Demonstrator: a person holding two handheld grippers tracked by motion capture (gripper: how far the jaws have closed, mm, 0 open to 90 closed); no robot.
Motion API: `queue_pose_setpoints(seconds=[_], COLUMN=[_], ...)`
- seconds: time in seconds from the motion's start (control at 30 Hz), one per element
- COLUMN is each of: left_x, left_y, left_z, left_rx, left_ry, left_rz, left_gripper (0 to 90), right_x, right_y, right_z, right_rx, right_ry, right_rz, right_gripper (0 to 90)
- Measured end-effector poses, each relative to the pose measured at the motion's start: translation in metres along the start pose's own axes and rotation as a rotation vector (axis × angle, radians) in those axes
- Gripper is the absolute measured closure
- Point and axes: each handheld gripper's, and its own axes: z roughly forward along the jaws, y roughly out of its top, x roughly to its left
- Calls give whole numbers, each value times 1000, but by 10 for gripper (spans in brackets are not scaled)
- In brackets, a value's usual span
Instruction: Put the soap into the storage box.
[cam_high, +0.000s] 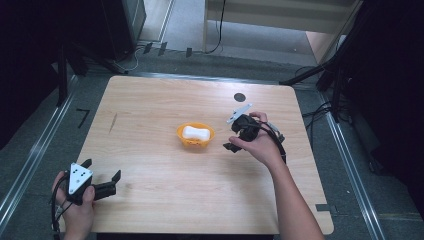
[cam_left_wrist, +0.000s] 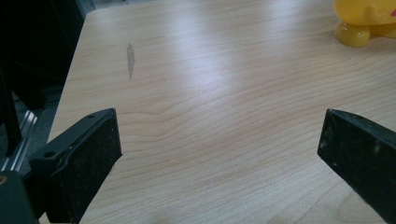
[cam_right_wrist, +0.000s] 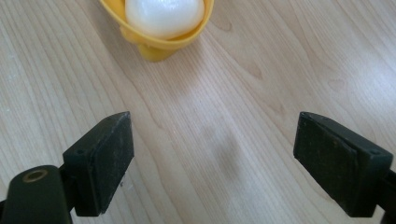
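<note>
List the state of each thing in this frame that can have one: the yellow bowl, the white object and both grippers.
Yellow bowl: upright on the table, untouched, holds the white object.
White object: resting inside the bowl, nothing gripping it.
Right gripper: open, nothing between its fingers, just right of the bowl and apart from it.
Left gripper: open, nothing between its fingers, near the table's front left corner.

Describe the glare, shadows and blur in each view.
High view: evenly lit table, dark surroundings, slightly soft. Left gripper view: broad pale glare across the wood, yellow bowl cropped at the corner. Right gripper view: soft shadow on the wood between the jaws, white object shiny, slightly blurred.
</note>
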Motion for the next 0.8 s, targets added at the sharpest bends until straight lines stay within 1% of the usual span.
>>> queue_pose_setpoints(seconds=[0.1, 0.13, 0.17, 0.27, 0.3, 0.33, 0.47, 0.6, 0.7, 0.8], left_x=[0, 0, 0, 0, 0, 0, 0, 0, 0, 0], left_y=[0, 0, 0, 0, 0, 0, 0, 0, 0, 0], left_z=[0, 0, 0, 0, 0, 0, 0, 0, 0, 0], left_rx=[-1, -1, -1, 0, -1, -1, 1, 3, 4, 3], left_ry=[0, 1, 1, 1, 1, 1, 0, -2, -3, -2], left_rz=[-2, -1, -1, 0, -1, -1, 0, -1, -2, -5], left_gripper=[0, 0, 0, 0, 0, 0, 0, 0, 0, 0], right_x=[1, 2, 2, 3, 4, 4, 3, 3, 4, 5], right_y=[-8, -11, -15, -24, -27, -31, -45, -60, -70, -80], right_z=[-1, -2, -2, -3, -3, -3, -6, -9, -11, -14], right_rx=[-10, -10, -19, -27, -31, -37, -78, -104, -124, -141], right_ry=[2, 5, -1, 6, 1, -7, -12, -18, -24, -26], right_rz=[21, 36, 34, 65, 77, 87, 132, 173, 185, 211], right_gripper=[114, 107, 105, 101, 101, 101, 102, 102, 102, 102])
